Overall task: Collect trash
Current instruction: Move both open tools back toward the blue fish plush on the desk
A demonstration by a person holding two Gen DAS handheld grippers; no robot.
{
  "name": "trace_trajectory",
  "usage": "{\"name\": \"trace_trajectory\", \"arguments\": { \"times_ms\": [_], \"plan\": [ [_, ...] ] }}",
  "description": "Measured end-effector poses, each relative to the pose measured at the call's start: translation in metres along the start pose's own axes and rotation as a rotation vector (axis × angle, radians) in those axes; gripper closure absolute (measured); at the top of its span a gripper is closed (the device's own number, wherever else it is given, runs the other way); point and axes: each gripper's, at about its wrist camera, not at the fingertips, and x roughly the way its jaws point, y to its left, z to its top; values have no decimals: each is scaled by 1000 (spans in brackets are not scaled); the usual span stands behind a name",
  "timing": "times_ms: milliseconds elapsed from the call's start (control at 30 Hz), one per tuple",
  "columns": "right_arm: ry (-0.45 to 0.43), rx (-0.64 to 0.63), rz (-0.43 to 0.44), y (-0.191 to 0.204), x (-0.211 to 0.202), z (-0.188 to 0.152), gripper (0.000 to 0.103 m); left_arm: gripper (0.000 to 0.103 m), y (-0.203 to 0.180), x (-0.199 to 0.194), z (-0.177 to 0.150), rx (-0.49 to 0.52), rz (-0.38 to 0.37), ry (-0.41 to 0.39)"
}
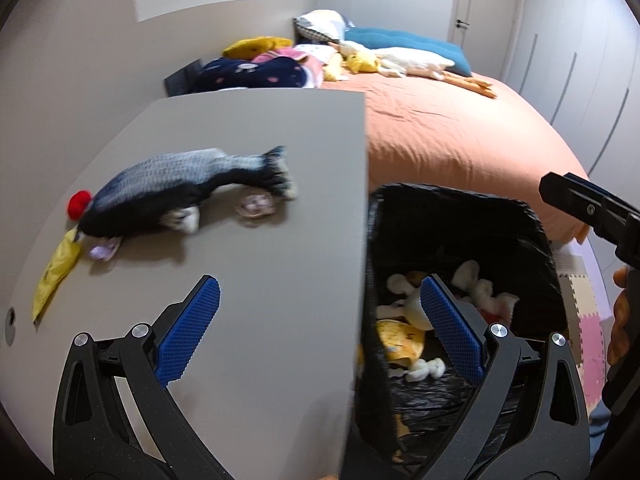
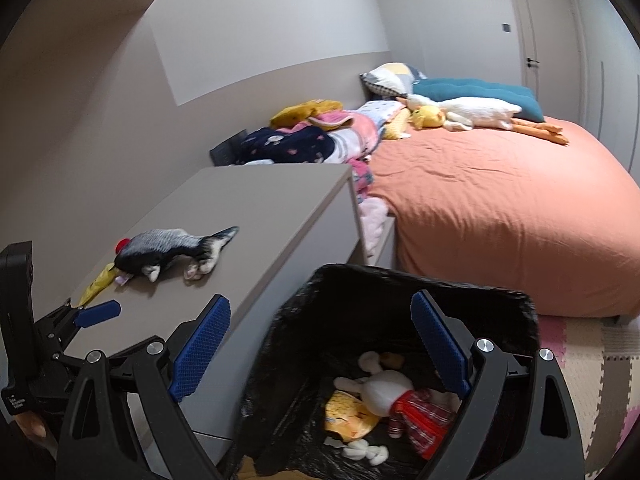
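A black-lined trash bin [image 1: 460, 216] [image 2: 400, 280] stands between the grey dresser [image 1: 260, 264] [image 2: 272, 208] and the bed. It holds a white plush doll [image 2: 384, 392], a yellow wrapper [image 2: 348, 416] and crumpled tissue. On the dresser lie a grey plush fish [image 1: 180, 184] [image 2: 168, 248], a yellow packet [image 1: 56, 276], a red ball [image 1: 79, 204] and a small round wrapper [image 1: 258, 204]. My left gripper [image 1: 320, 308] is open and empty, straddling the dresser edge. My right gripper [image 2: 320, 328] is open and empty above the bin.
A bed with an orange cover [image 2: 500, 208] lies behind the bin, with pillows, clothes and a plush duck [image 2: 460, 114] at its head. Foam floor mats [image 2: 592, 368] lie to the right. A door [image 2: 548, 24] is at the far wall.
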Motion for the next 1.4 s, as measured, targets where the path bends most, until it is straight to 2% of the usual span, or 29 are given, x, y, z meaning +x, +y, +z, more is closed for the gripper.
{"name": "trace_trajectory", "arguments": {
  "times_ms": [233, 633, 800, 1033, 1200, 1400],
  "plan": [
    [24, -29, 33, 29, 18, 1, 11, 6, 32, -4, -5, -35, 43, -2],
    [58, -107, 133, 80, 46, -2, 11, 6, 99, 1, -14, -163, 84, 12],
    [81, -144, 166, 103, 61, -3, 24, 7, 122, -1, -17, -188, 126, -7],
    [137, -168, 217, 130, 89, -6, 40, 22, 150, 7, -19, -206, 173, 0],
    [173, -168, 248, 142, 112, -7, 47, 31, 166, 14, -18, -228, 180, 2],
    [200, -151, 244, 145, 137, -4, 47, 31, 180, 29, -13, -242, 172, 30]
  ]
}}
